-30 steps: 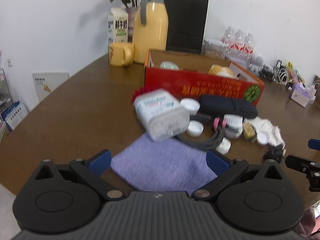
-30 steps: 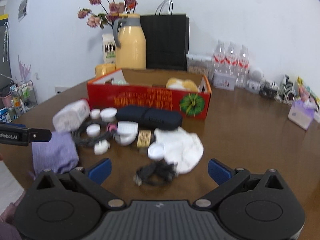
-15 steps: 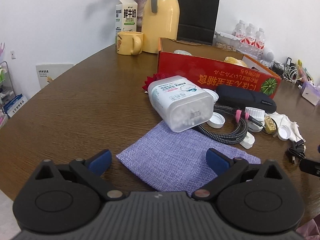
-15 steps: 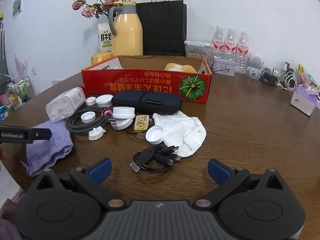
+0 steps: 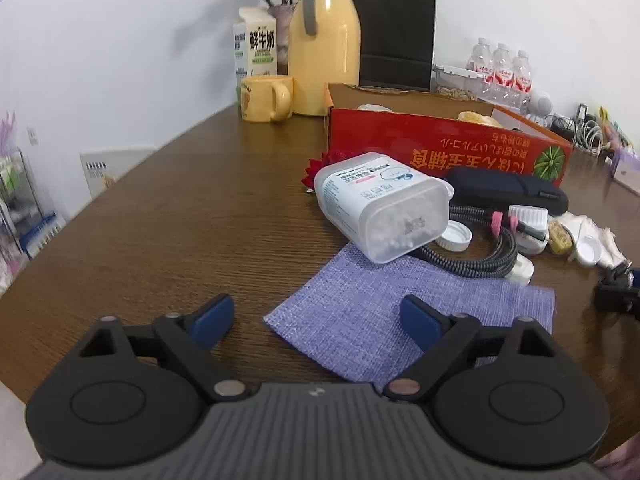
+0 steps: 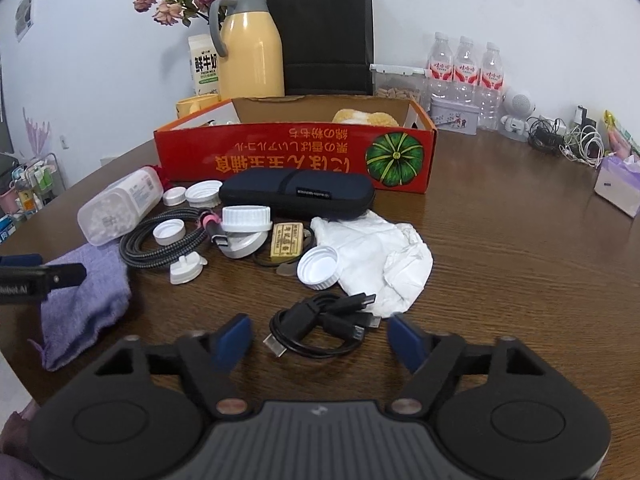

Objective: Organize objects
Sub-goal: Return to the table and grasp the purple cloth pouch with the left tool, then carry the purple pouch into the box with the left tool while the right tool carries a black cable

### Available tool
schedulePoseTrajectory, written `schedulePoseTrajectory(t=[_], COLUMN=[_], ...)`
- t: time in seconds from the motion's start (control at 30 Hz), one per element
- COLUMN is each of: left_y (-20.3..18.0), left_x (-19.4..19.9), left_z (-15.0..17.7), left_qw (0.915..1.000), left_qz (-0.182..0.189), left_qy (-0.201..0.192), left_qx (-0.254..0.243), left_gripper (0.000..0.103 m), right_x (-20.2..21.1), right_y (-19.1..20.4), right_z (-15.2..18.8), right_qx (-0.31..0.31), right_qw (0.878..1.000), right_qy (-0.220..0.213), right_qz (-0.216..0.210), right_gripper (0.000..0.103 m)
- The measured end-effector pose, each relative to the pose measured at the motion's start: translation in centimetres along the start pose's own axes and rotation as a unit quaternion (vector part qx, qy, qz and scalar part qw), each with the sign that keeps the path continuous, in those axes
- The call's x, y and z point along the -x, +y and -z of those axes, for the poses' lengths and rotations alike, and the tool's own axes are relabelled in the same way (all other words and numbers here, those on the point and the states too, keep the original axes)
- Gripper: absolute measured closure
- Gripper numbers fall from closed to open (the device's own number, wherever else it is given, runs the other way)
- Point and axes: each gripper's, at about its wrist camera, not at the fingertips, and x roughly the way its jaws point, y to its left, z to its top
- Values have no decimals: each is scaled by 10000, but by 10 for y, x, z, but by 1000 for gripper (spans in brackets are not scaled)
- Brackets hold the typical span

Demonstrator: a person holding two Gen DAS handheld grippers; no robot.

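On the left side of the table (image 5: 180,220), the left gripper (image 5: 316,318) is narrowing its jaws over the near corner of the purple cloth (image 5: 360,320). They have just been closing from full spread, yet they are standing apart and pinching nothing; one blue pad is lying over the cloth, the other over bare wood, and I cannot tell whether either is touching. Compared with a second ago, the cloth is sitting nearer and larger between the fingers, so the hand is settling toward it. Just beyond, the cotton-swab box (image 5: 380,208) is resting on the cloth's far edge, which may drag when the cloth is lifted.

Further right, the right gripper (image 6: 320,336) is also drawing its jaws in, having just been closing, and the coiled black cable (image 6: 320,332) is lying between them, not yet squeezed. That cable looked farther off a second ago. Behind both, the red box (image 6: 296,156) is waiting open as the likely destination. Judging by this, both hands are starting their first pickups at once.
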Motion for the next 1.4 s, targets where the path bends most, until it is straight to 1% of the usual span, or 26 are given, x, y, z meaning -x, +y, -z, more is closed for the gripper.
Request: schedulePoseTrajectory(t=[0.03,0.07,0.1,0.13,0.2,0.23,0.3,0.33,0.37,0.5,0.57,0.8,1.03,1.23,1.4], left_y=[-1,-3,-4,-6,-9,-11,-16,-18,-20,-17,-14,-15,-25,-35,-42], left_x=[2,4,6,7,10,11,13,14,15,19,25,54,80,83,75], left_z=[2,3,3,4,7,7,9,9,10,7,4,-12,-32,-56,-75], left_qw=[10000,9999,9998,9997,9992,9990,9983,9982,9981,9980,9975,9940,9877,9821,9786], left_qz=[56,102,137,148,275,315,421,442,460,601,682,945,1181,1365,1465], left_qy=[-46,-80,-111,-141,-207,-223,-246,-250,-249,-166,-190,-550,-1024,-1293,-1438], left_qx=[-36,-79,-111,-137,-204,-238,-304,-324,-326,-112,-5,71,-49,-119,-129], left_gripper=[22,31,36,39,62,67,89,92,98,99,99,99,99,99,99], right_x=[0,0,0,0,0,1,2,3,3,7,9,24,36,44,41], right_y=[0,0,0,0,1,1,1,1,1,2,2,2,2,5,6], right_z=[0,0,0,0,1,1,2,3,3,5,5,2,-2,-13,-31], right_qx=[2,5,14,26,54,65,83,93,102,142,152,178,215,305,405], right_qw=[10000,10000,10000,10000,10000,10000,9999,9999,9999,9998,9997,9988,9976,9957,9936], right_qy=[-10,-17,-28,-38,-53,-64,-81,-89,-101,-139,-166,-424,-627,-844,-1026], right_qz=[14,18,35,39,32,27,14,1,-21,-55,-89,-143,-180,-220,-244], right_gripper=[33,36,37,40,41,41,42,44,46,52,55,56,56,56,56])
